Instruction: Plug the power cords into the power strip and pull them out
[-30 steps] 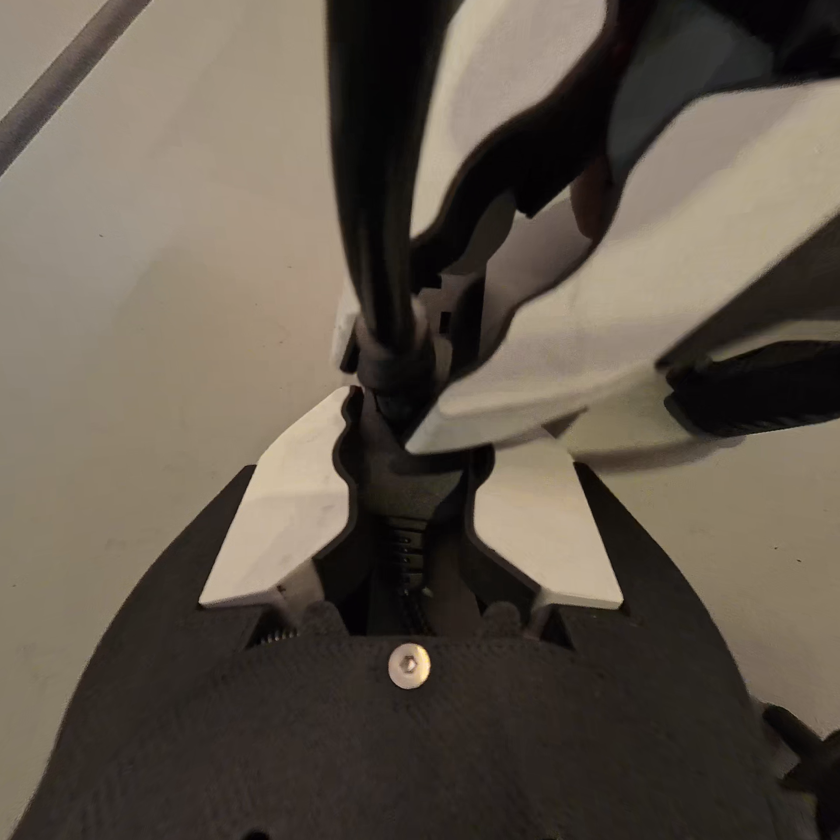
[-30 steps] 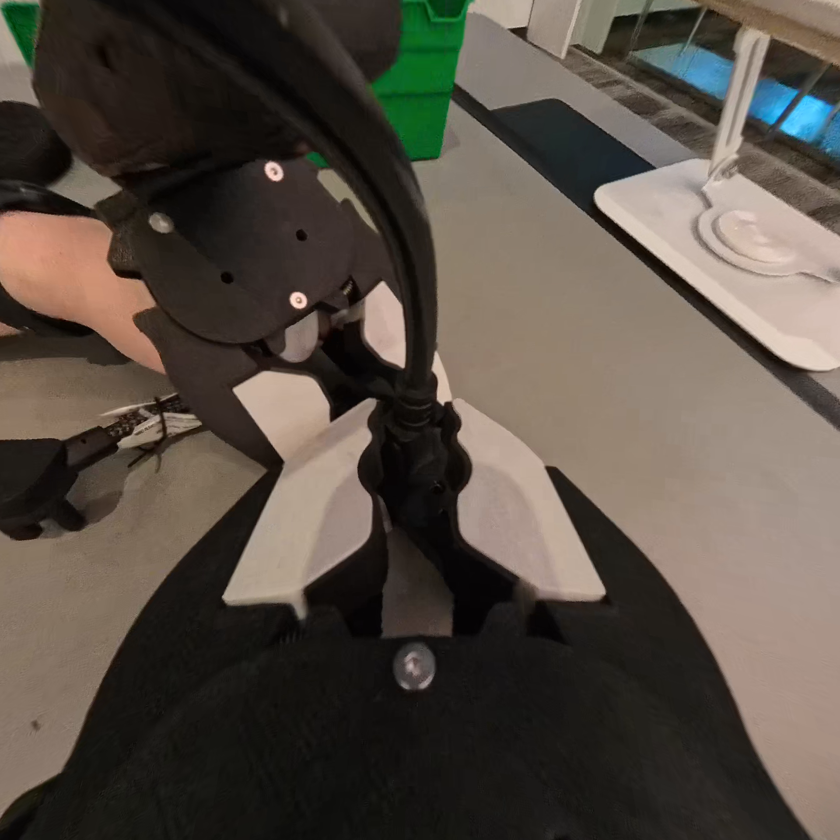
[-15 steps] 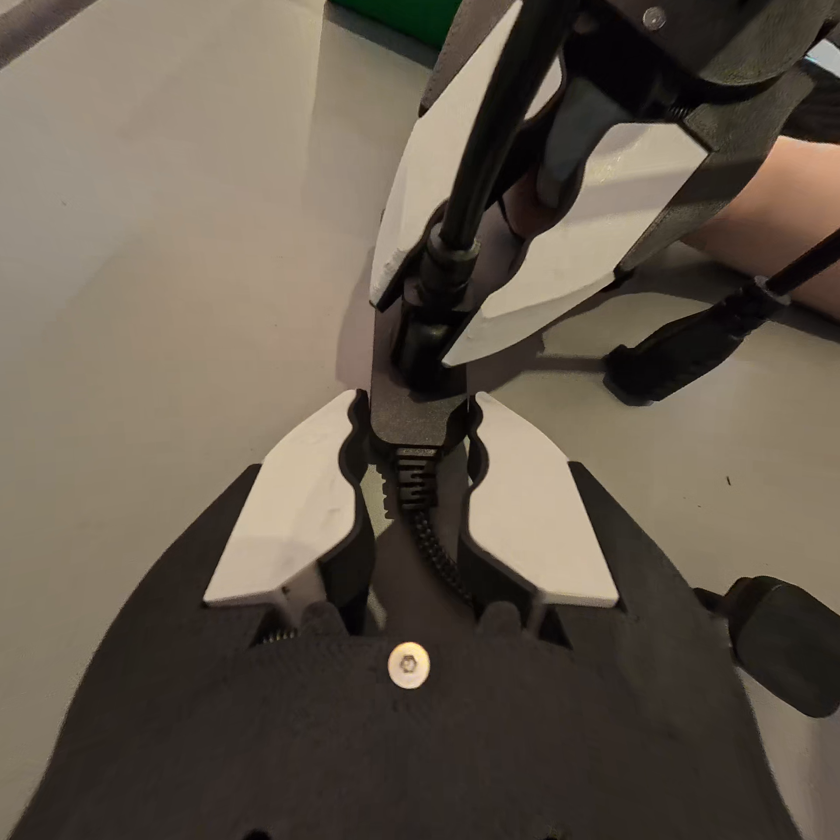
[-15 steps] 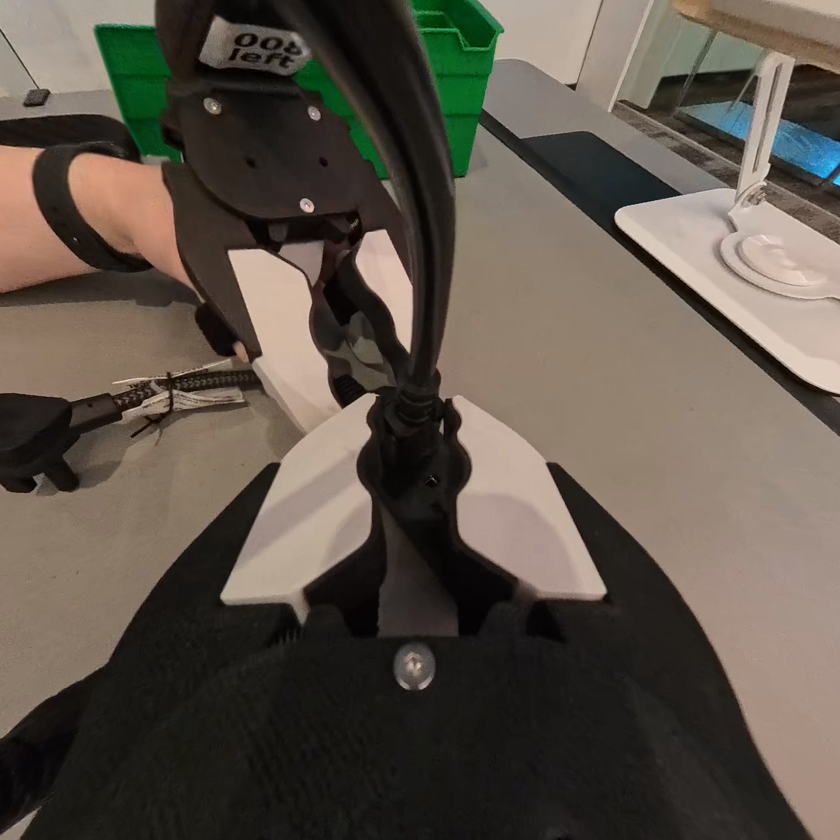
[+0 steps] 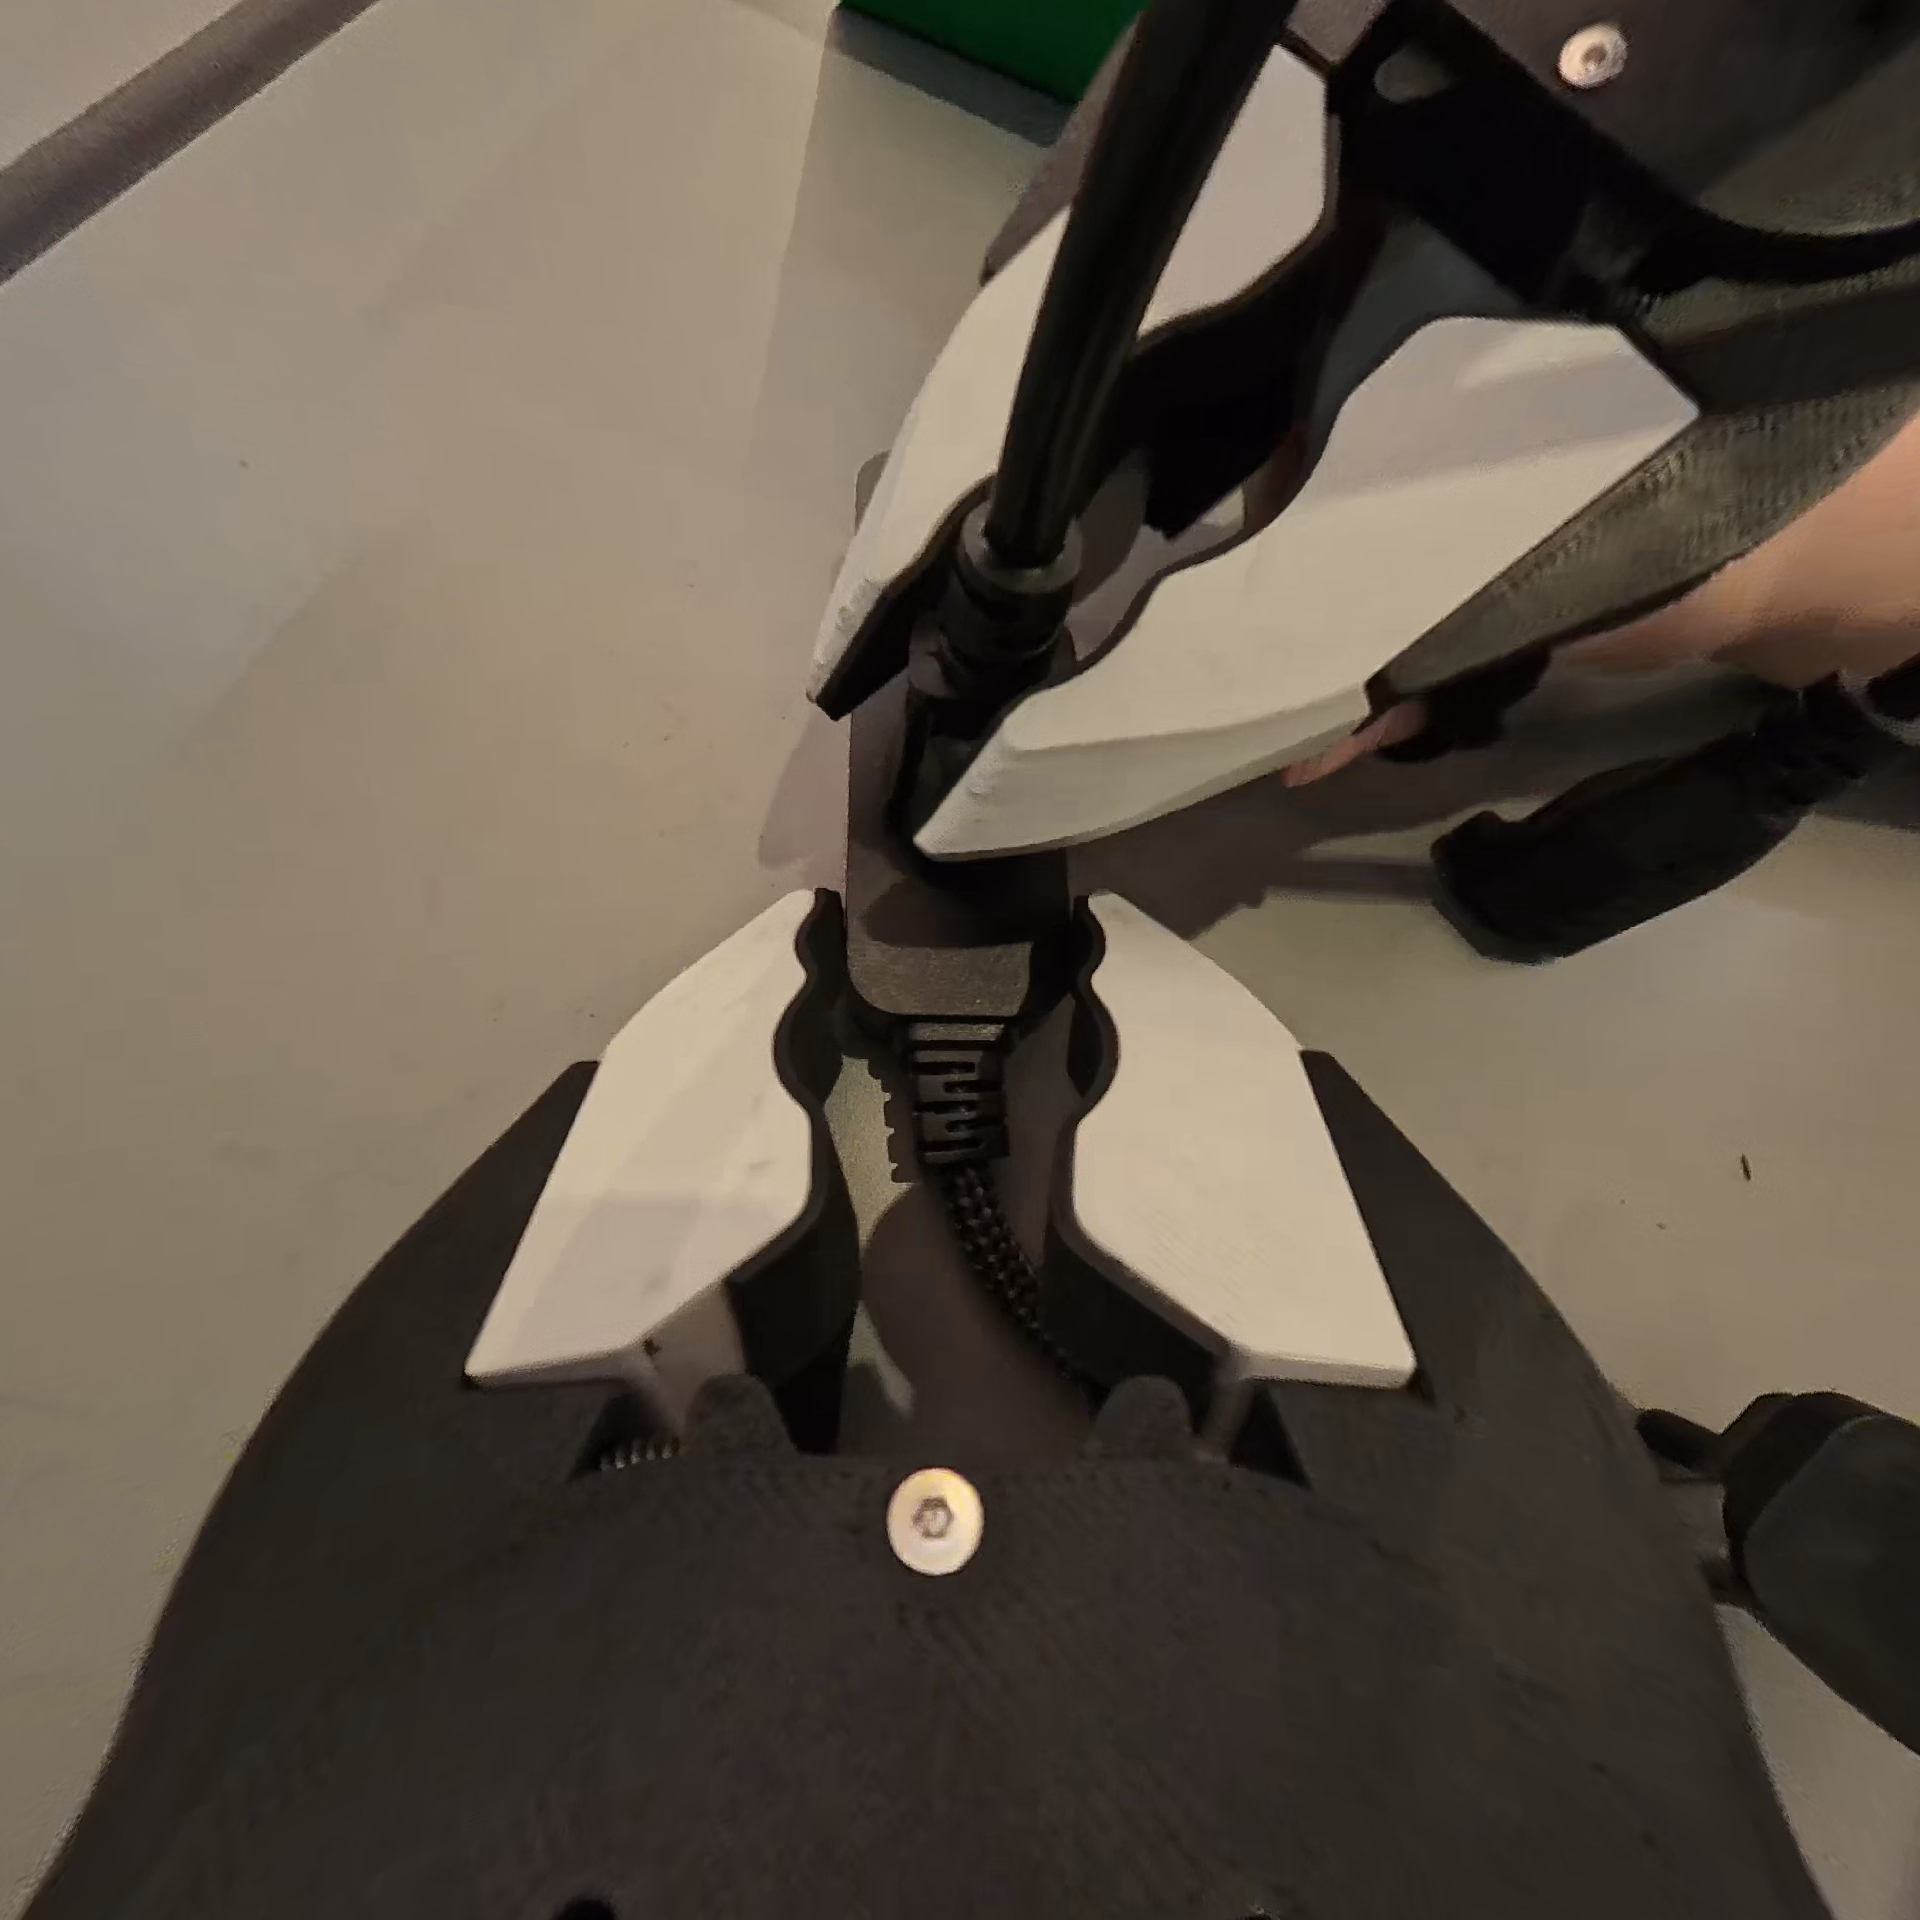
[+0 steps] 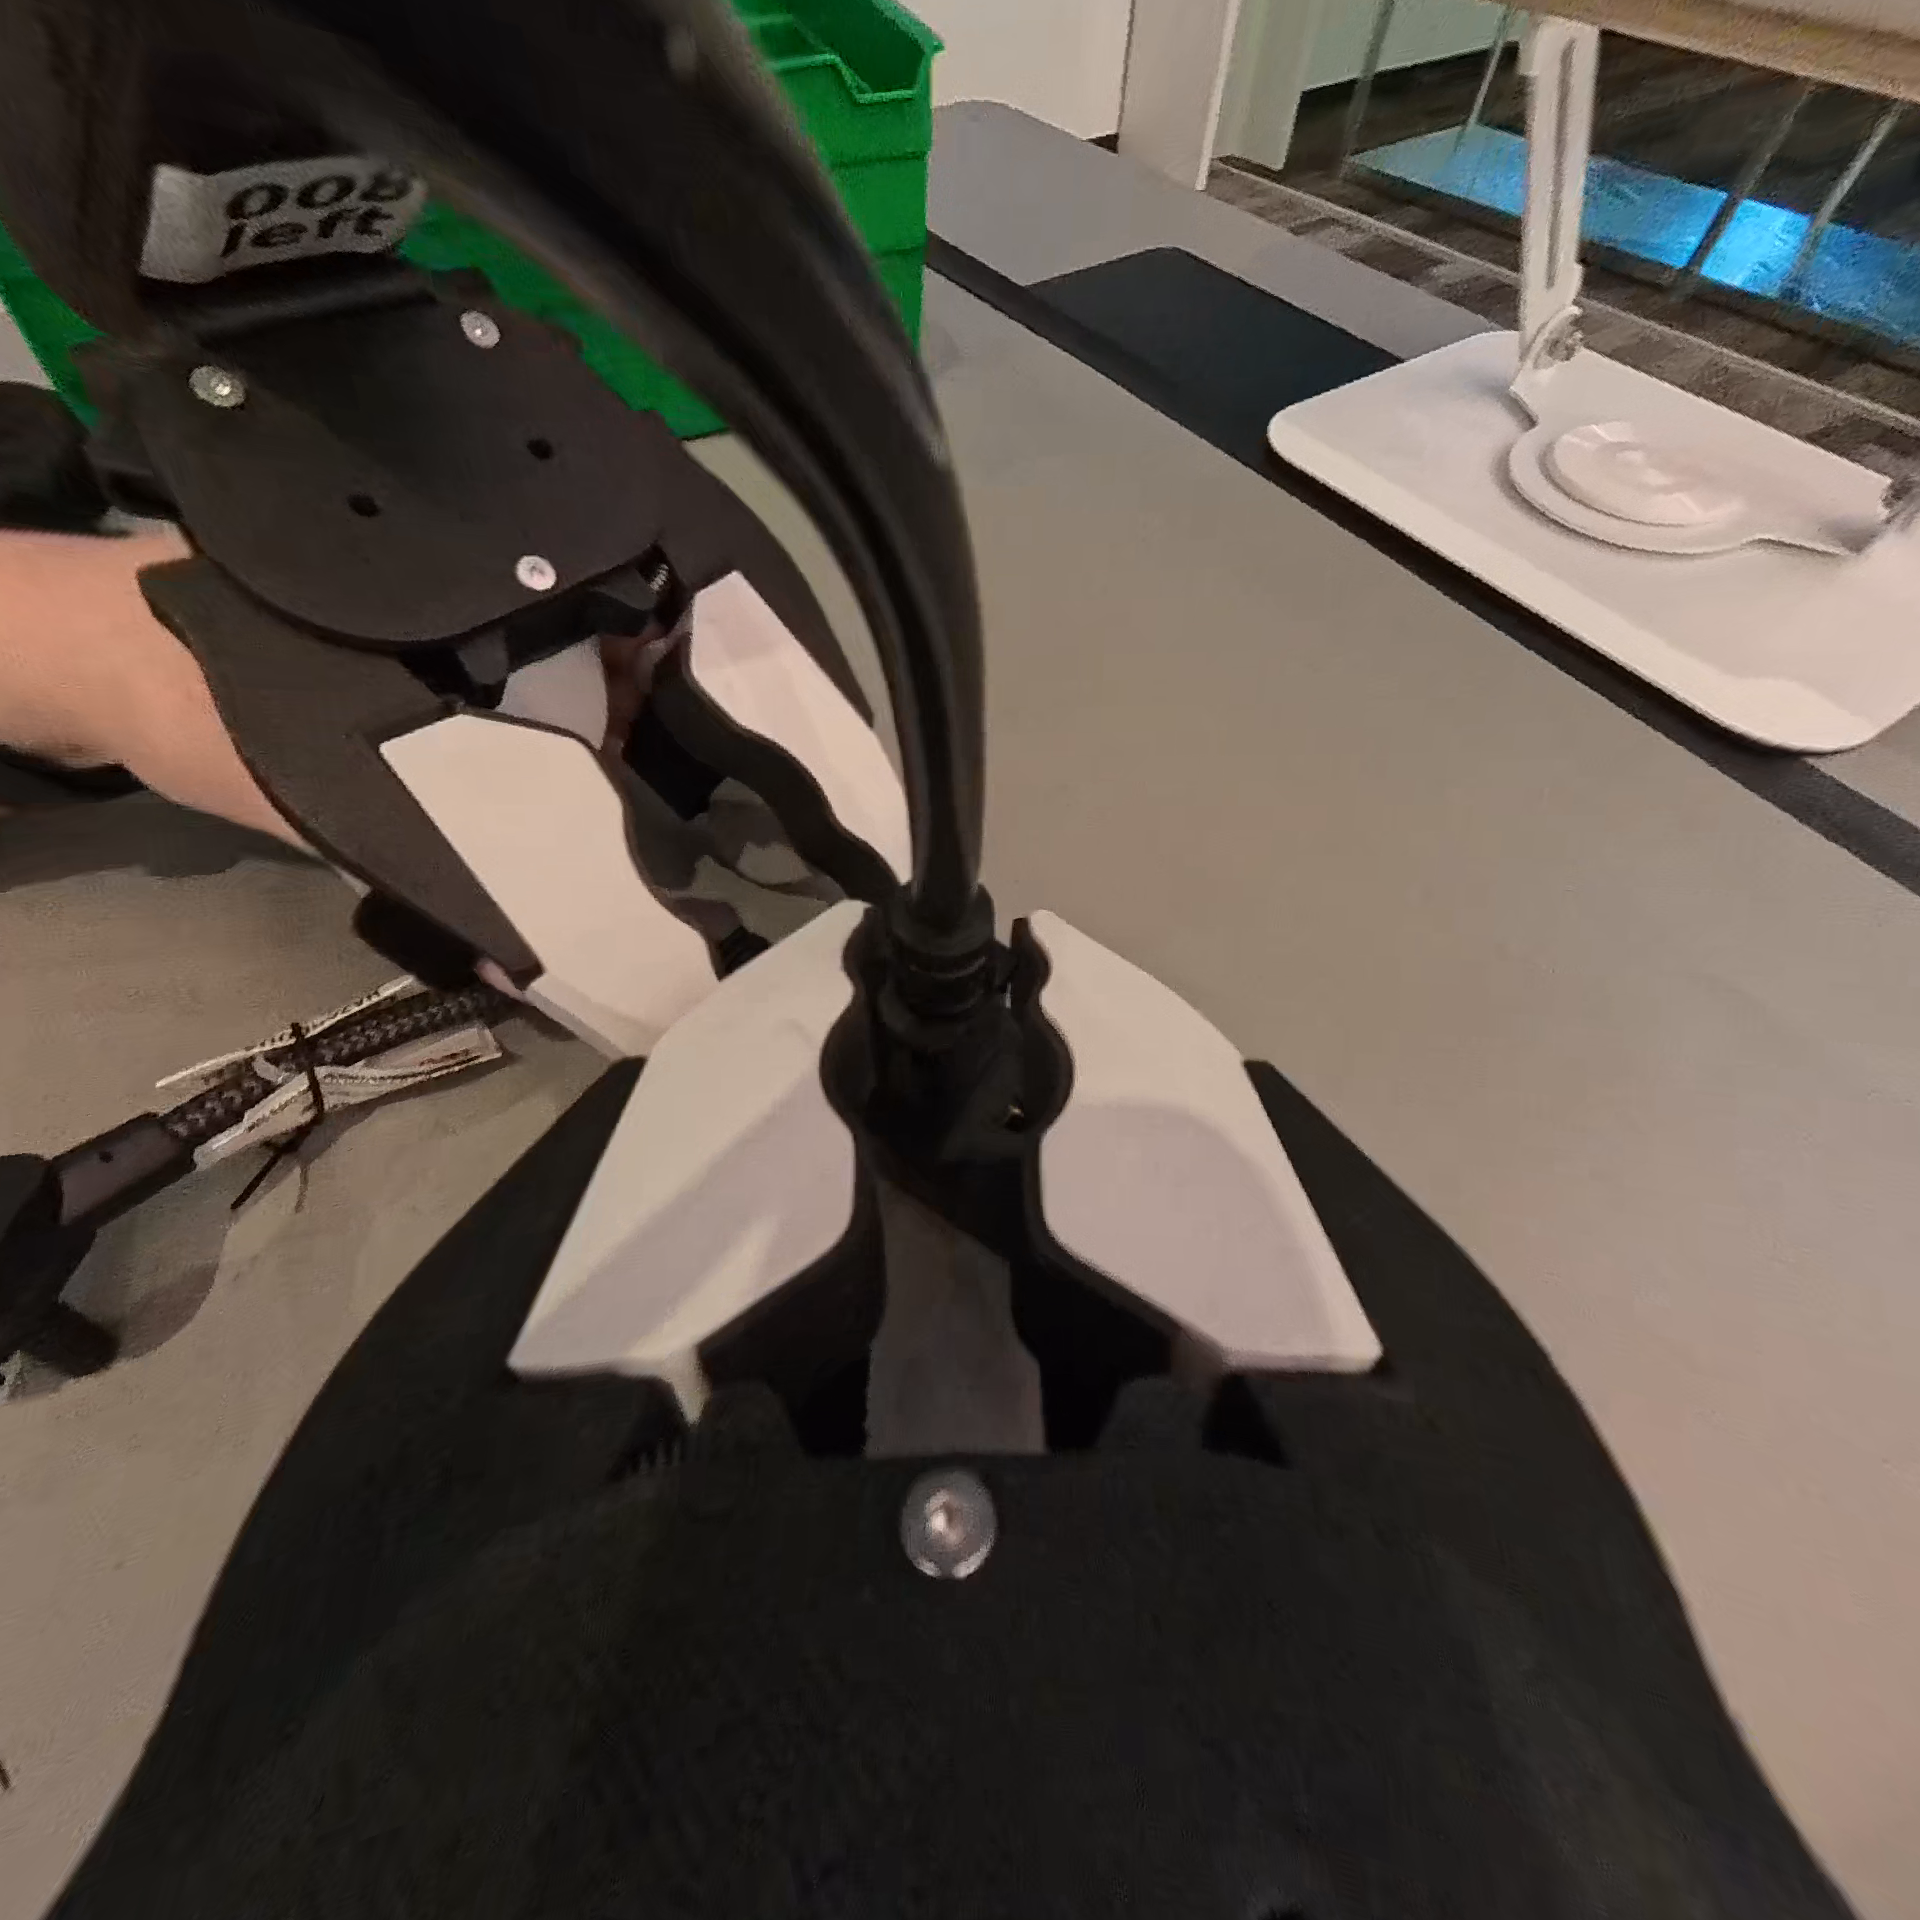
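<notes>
Black on black: the power strip [image 5: 940,951] sits pinched by its near end between the narrowed fingers of the left gripper [image 5: 940,961], its braided lead [image 5: 987,1226] trailing back toward the camera and its long axis running straight ahead. Just beyond, the right gripper [image 6: 940,982] is clamped on the plug [image 5: 982,665] of a power cord [image 5: 1101,270], touching the strip's top face from above. Whether the prongs are seated is hidden. Pulling out looks to depend on lifting along the plug's axis, away from the strip. Farther off, another plug [image 5: 1621,847] lies on the grey table [image 5: 364,623].
</notes>
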A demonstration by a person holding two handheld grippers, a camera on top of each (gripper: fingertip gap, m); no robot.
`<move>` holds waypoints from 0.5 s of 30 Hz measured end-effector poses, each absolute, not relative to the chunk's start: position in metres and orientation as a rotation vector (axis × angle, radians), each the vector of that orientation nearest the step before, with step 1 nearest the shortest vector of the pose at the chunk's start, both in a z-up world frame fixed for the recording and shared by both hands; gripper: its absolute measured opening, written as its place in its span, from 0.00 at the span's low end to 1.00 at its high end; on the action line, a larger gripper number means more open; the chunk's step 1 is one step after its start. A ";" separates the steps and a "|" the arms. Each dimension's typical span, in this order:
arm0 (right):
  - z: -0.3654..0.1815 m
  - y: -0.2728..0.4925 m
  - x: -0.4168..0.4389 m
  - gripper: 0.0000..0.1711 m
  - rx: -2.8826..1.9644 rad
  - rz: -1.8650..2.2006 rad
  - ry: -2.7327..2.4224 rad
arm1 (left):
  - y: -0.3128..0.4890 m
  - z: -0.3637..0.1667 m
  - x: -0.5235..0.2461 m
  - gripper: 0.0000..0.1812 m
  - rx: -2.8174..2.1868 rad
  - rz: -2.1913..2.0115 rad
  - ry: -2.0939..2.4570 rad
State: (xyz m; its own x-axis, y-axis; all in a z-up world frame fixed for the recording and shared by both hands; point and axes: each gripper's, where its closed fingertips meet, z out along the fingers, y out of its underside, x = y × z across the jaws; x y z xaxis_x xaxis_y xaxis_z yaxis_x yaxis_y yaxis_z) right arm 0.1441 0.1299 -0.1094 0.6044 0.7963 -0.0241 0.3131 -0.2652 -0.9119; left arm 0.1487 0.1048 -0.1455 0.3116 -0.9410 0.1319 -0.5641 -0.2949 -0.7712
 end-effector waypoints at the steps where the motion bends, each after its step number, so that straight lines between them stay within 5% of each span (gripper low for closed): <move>1: -0.109 0.131 0.145 0.14 -1.852 0.597 -0.870 | 0.105 -0.145 0.149 0.23 -1.981 -0.805 1.305; 6: -0.109 0.136 0.147 0.12 -1.840 0.503 -0.867 | 0.108 -0.147 0.152 0.23 -1.966 -0.716 1.297; 15: -0.109 0.141 0.148 0.12 -1.921 0.931 -0.635 | 0.110 -0.147 0.155 0.23 -1.910 -0.585 1.318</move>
